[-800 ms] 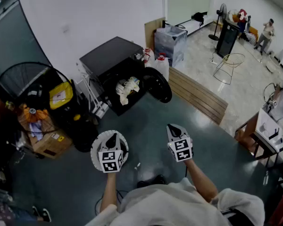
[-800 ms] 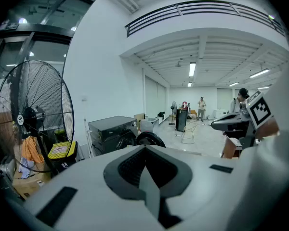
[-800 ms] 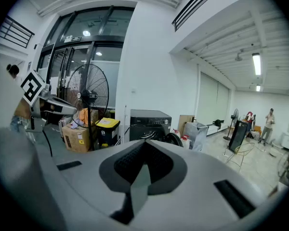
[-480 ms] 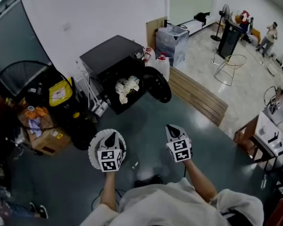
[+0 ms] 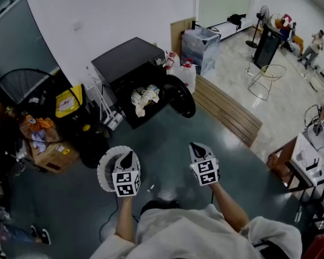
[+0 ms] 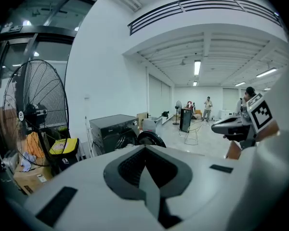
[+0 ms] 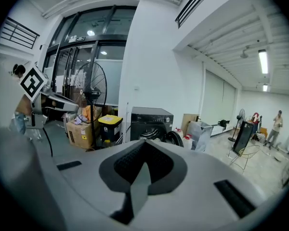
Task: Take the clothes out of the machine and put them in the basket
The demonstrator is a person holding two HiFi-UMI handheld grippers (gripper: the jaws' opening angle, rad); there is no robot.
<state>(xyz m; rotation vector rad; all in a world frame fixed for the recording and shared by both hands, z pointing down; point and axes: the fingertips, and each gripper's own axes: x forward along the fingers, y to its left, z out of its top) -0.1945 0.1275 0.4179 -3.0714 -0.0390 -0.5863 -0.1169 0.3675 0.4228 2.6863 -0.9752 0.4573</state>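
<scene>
Room: machine (image 5: pixel 130 69) by the white wall, door open, clothes (image 5: pixel 143 98) inside.
Jaws: left gripper (image 5: pixel 128 157) and right gripper (image 5: pixel 197 150) both closed, empty.
Direction: clothes well ahead, slightly left; left gripper seems nearer.

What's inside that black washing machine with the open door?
A bundle of pale clothes sits at the opening of the machine. Behind them the drum is dark, so anything deeper in is hidden.

A: What moved?
B: White basket (image 5: pixel 107 169) now sits further left under the left hand-held gripper (image 5: pixel 128 156).
A: Else?
B: Far person (image 5: pixel 316 39) drifted right in frame.
</scene>
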